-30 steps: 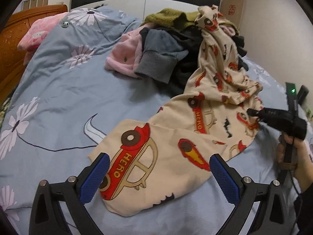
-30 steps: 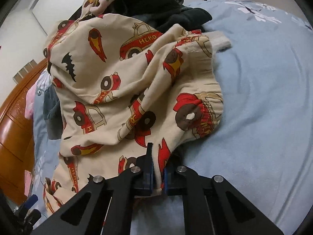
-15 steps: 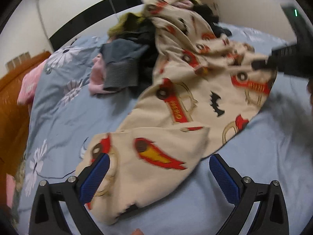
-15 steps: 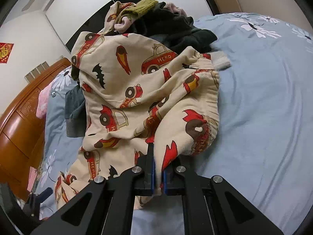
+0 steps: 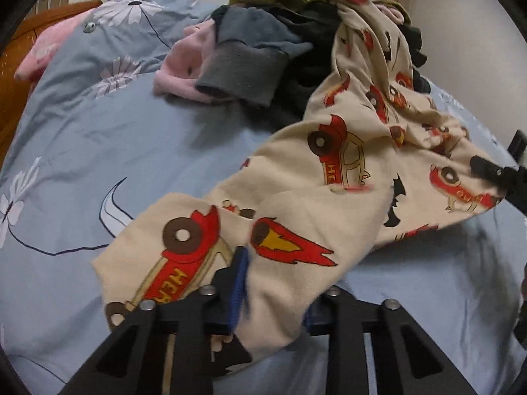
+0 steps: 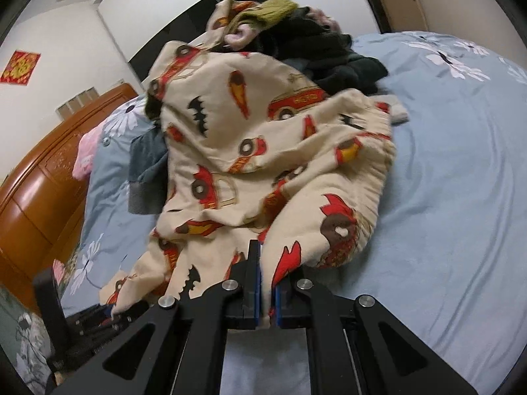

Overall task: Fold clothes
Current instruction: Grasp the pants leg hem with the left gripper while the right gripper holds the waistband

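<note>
Pajamas (image 5: 329, 204) with red cars lie crumpled and unfolded on the bed (image 5: 98, 138), stretched between my two hands. Other clothes (image 5: 263, 49) sit in a heap beyond, unfolded too. My left fingers (image 5: 273, 296) are closing around one end. My right fingers (image 6: 267, 293) pinch the other end tight.

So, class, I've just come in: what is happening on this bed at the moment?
A person holds a tool in each hand and is working on cream pyjama trousers printed with red cars. The right tool is shut on the waistband end. The left tool is closing around a leg end, with cloth between its blue pads. The trousers trail back onto a heap of unfolded clothes on the blue flowered bedsheet. No fold is made yet.
</note>
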`<action>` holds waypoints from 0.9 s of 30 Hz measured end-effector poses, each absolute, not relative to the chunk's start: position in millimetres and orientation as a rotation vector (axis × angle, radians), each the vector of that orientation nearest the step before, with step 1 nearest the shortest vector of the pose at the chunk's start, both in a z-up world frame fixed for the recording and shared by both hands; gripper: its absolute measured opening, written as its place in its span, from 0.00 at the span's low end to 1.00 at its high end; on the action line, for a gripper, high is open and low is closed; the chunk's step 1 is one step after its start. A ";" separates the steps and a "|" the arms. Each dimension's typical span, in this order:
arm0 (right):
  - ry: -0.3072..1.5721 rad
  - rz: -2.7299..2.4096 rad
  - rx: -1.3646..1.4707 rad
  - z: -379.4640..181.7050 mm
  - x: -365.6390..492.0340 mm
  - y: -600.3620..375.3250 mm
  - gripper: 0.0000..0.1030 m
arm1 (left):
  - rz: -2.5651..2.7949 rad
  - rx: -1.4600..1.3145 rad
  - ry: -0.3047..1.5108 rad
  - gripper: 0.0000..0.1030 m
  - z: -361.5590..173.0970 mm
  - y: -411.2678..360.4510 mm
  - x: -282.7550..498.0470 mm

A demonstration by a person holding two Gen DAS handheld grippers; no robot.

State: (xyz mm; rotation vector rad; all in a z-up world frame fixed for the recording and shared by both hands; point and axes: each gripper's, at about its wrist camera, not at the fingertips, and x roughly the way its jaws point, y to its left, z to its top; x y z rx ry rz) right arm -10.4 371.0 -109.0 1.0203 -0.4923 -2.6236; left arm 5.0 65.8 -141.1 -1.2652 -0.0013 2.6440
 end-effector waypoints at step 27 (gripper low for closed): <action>-0.445 -2.679 1.000 -76.9 51.5 364.9 0.06 | 2.698 -1.158 -0.063 0.03 -89.9 -20.7 36.2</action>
